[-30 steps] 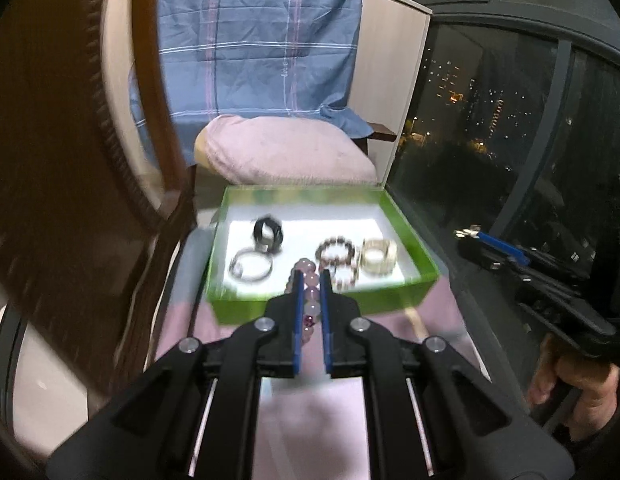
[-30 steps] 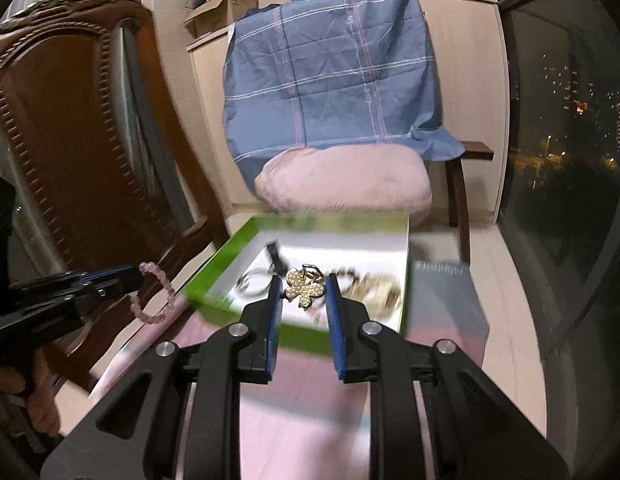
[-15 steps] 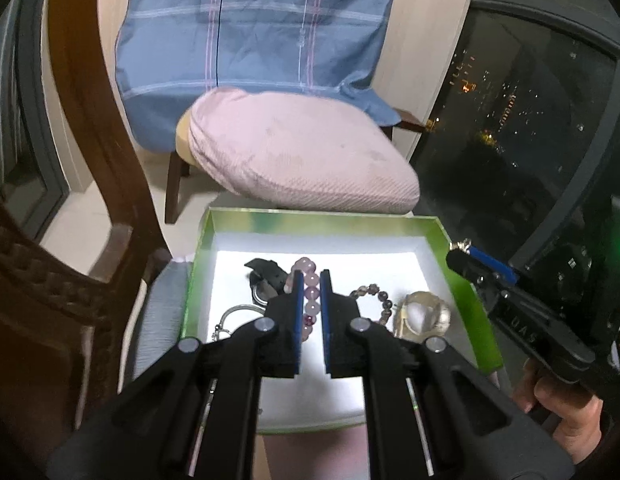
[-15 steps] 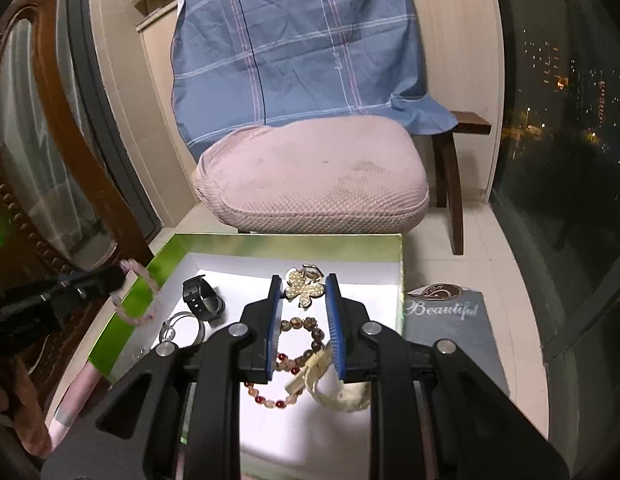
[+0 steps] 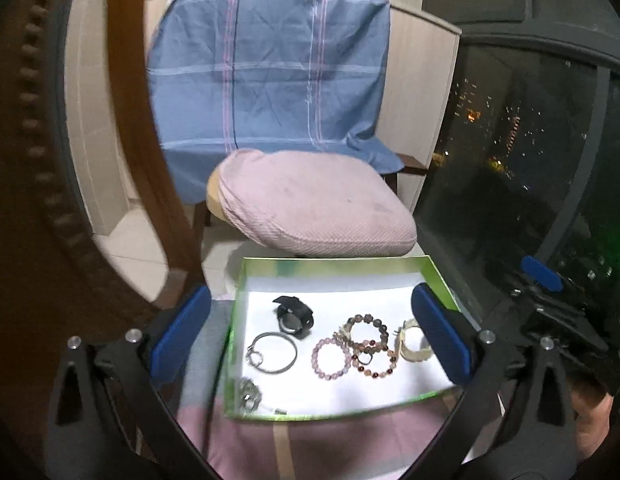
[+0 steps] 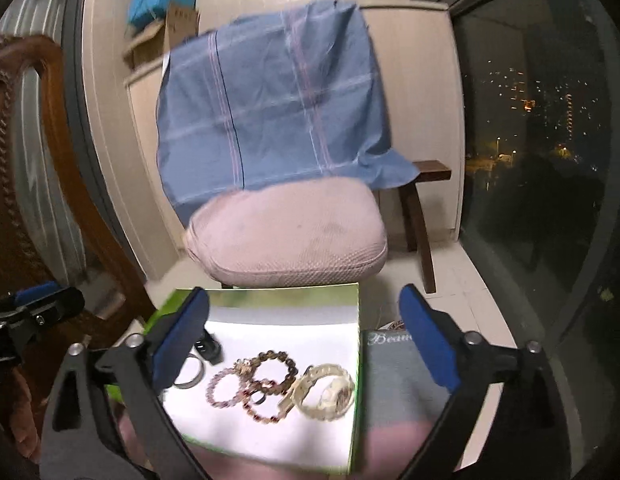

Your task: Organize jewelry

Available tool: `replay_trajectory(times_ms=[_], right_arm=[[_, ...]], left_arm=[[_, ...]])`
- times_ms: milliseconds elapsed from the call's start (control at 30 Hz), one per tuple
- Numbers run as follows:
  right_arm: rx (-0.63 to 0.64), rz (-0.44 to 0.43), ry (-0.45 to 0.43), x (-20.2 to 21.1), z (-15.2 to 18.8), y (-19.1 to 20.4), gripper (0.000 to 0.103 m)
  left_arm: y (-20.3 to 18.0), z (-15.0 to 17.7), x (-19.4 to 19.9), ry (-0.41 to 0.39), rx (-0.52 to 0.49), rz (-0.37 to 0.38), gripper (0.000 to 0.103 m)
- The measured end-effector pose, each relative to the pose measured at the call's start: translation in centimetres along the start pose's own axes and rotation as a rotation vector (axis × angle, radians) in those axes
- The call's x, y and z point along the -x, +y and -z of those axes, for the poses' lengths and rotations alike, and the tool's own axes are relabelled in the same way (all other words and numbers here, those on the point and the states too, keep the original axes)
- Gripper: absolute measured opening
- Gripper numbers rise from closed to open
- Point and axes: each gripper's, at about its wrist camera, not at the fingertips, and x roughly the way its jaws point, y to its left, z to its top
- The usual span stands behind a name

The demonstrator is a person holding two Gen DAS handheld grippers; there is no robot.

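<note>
Two grippers hang over a green box, both with their blue pads spread wide and nothing between them. Earlier frames showed each one pinched nearly closed; the jaws of both have just been opening. The left gripper (image 5: pixel 310 334) frames the box from its own view, one pad outside the box's left wall and the other over its right side. The right gripper (image 6: pixel 304 338) has its left pad over the box's left part and its right pad over a grey mat (image 6: pixel 393 376) with white script lettering, which lies just beside the box on the right.

The green box (image 5: pixel 435 270) sits on a pink cloth and has a white floor where the jewelry lies loose. A pink bead bracelet (image 5: pixel 331 359) rests near the middle, touching a brown bead bracelet (image 5: pixel 367 330) and a darker red bead bracelet (image 5: pixel 375 362) that overlap each other. A small gold flower piece (image 6: pixel 242 367) lies where the bracelets meet. To their right is a pale watch (image 6: pixel 327 392). To their left lies a silver bangle (image 5: pixel 272 352), with a black watch (image 5: pixel 294 316) just behind it. Something metallic sits at the near left corner, too blurred to name.

Behind the box stands a chair with a pink cushion (image 5: pixel 313 208) and a blue checked cloth (image 5: pixel 270 76) draped over its back. A carved wooden chair (image 6: pixel 14 160) is at the left, and a dark window (image 6: pixel 541 140) with city lights at the right.
</note>
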Motion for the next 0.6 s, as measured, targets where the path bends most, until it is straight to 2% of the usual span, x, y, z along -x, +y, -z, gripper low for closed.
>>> replay_trajectory(times_ms=[67,200,300,400,600], right_arm=[[0.024,0.009,0.007,1.7,0.8,0.6,0.097],[0.070,0.029,0.030,5.4,3.7,2.3,0.100],[0.101,0.039,0.053,7.8,6.2,3.4,0.100],[0.129,0.046,0.073,9.9,8.4,4.1,0.100],[0.106,0.092,0.109,11.5,10.6,3.3,0.100]], left_arm=[[-0.2,1.0,1.4,-0.004,-0.008,-0.007,0.099],[-0.5,5.6,4.6,-0.012,-0.039,-0.062,0.099],[-0.8,9.0,5.6,0.036,-0.029,-0.119,0.099],[-1.5,10.6,6.6,0.072,-0.007,-0.088,0.099],[-2.8,13.7,7.9,0.093,-0.049,-0.085,0.099]])
